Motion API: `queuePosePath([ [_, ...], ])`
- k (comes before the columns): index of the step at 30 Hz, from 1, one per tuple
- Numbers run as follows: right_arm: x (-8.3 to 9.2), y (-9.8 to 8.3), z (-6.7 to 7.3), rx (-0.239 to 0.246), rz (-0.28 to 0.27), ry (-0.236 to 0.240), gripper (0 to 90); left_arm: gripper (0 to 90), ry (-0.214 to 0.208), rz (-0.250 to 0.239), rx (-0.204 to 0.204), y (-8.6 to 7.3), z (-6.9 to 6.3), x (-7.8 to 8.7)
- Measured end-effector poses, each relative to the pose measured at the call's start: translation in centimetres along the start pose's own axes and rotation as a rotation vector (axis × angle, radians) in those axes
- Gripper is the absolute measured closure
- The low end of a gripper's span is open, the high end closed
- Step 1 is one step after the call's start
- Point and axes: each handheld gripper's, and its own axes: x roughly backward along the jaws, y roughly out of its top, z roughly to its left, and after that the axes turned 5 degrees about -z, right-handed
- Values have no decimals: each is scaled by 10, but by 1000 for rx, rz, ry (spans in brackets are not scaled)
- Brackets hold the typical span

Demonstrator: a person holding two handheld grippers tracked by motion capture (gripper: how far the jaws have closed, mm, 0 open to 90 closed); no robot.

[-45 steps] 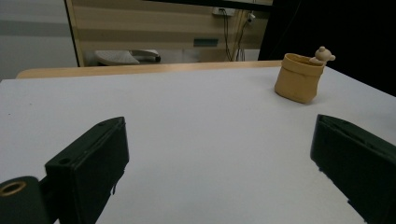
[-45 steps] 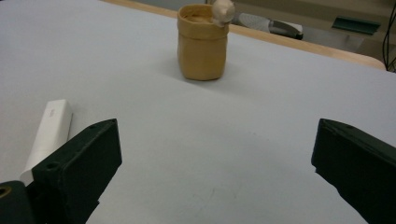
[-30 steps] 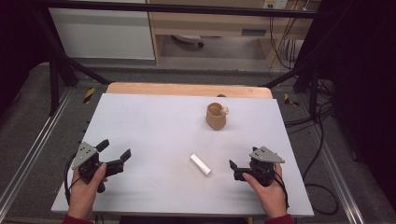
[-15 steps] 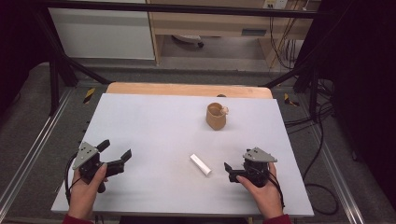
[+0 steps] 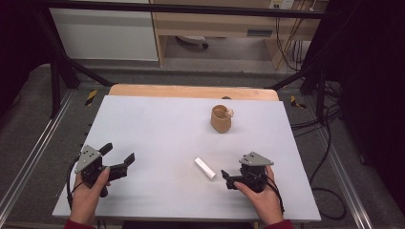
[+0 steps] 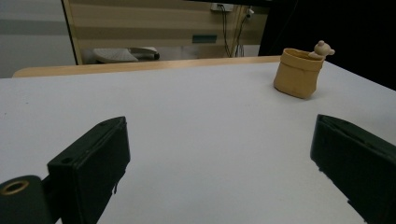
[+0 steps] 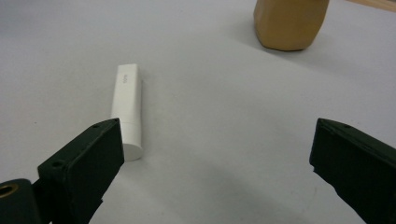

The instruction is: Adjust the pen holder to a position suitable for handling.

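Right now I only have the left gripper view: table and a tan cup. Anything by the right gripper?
Observer: Yes, a white stick lies flat just ahead of the right gripper.
Operator: Right fingers open?
Observer: Wide open with nothing between them. The stick's near end sits by one finger, outside the gap.
Operator: Where is the cup from the stick?
Observer: The cup stands upright beyond the stick, well apart from it.
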Motion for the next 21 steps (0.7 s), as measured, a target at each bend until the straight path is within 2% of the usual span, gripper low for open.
queuePosePath([
  [21, -25, 8, 35, 57, 85, 87, 46, 49, -1, 7, 0, -1, -1, -1],
])
